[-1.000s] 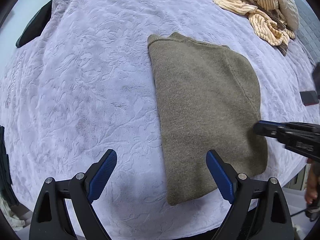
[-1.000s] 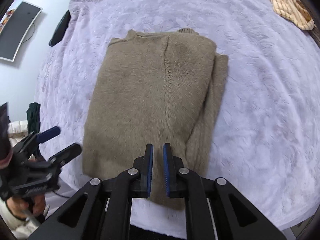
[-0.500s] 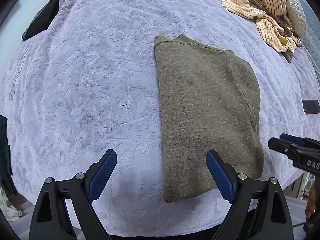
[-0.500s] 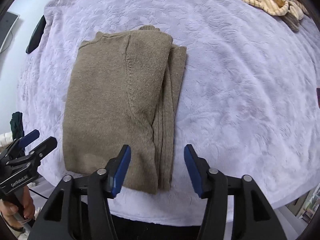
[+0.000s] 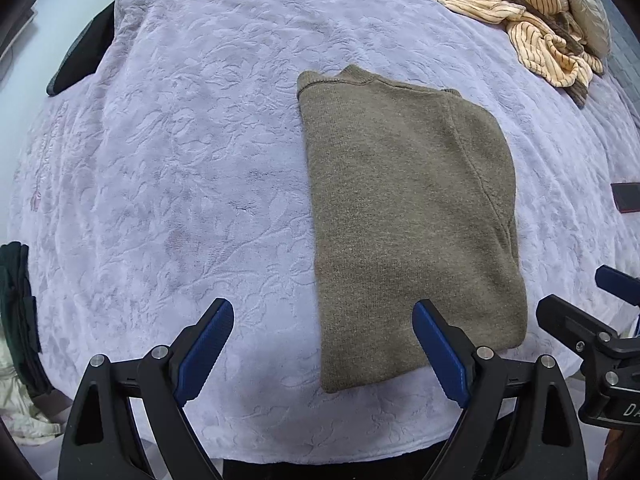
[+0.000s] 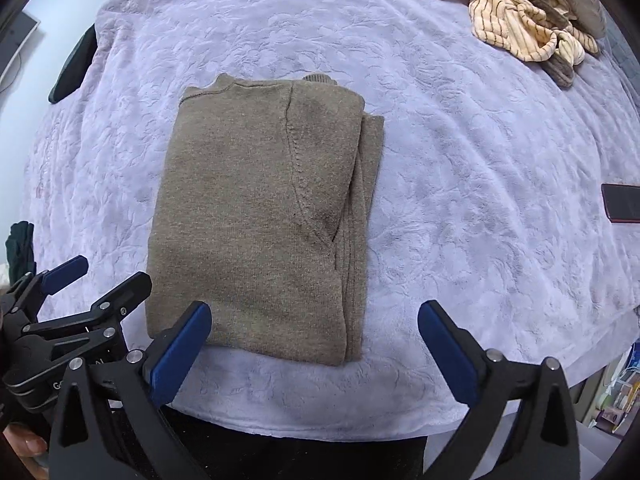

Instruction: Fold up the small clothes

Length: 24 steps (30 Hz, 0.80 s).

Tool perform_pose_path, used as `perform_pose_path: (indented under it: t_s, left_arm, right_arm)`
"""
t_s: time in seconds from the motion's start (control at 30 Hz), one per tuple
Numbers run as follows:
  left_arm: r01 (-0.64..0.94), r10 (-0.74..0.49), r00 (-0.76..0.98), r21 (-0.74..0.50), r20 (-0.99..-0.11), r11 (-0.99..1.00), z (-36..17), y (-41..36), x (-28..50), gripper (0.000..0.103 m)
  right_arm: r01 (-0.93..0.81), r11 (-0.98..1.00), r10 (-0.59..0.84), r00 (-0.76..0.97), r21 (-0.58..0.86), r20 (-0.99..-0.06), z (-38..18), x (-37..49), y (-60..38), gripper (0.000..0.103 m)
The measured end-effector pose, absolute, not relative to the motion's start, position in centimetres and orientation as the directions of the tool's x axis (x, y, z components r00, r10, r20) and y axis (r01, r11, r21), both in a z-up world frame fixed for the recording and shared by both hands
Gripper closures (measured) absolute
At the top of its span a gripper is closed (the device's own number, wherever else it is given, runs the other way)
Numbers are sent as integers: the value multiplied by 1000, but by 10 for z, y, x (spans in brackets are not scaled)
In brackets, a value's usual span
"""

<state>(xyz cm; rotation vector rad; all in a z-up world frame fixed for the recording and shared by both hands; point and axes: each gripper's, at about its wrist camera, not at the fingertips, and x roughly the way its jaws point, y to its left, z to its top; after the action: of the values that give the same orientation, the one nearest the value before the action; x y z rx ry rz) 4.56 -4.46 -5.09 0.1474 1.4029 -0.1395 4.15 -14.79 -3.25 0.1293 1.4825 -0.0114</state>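
Observation:
An olive-brown sweater [image 5: 408, 216] [image 6: 256, 220] lies folded into a long rectangle on the lavender blanket [image 5: 180, 160], collar at the far end, with a sleeve layer showing along its right side. My left gripper [image 5: 322, 312] hangs open above the sweater's near left corner and holds nothing. My right gripper [image 6: 315, 312] is above the near hem; its jaws are opening, with no cloth between the pads. Each gripper shows in the other's view: the right gripper [image 5: 576, 292] at the right edge, the left gripper [image 6: 108, 276] at the left.
A heap of cream striped clothes [image 5: 532, 36] [image 6: 512, 28] lies at the far right. A dark phone [image 6: 622, 208] rests on the blanket at the right. A dark object [image 5: 84, 60] sits at the far left, and dark green cloth [image 5: 16, 300] hangs past the left edge.
My right gripper went from shut at the sweater's near hem to wide open and rose away from it. The left gripper stayed open and hardly moved.

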Motion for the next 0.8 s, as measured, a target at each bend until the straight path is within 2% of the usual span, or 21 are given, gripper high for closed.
perform_pose_path:
  t_s: [0.8]
  left_arm:
    - [177, 7, 154, 35, -988, 984, -45, -46, 44, 11]
  right_arm:
    - [118, 991, 51, 88, 62, -995, -28, 43, -144, 0]
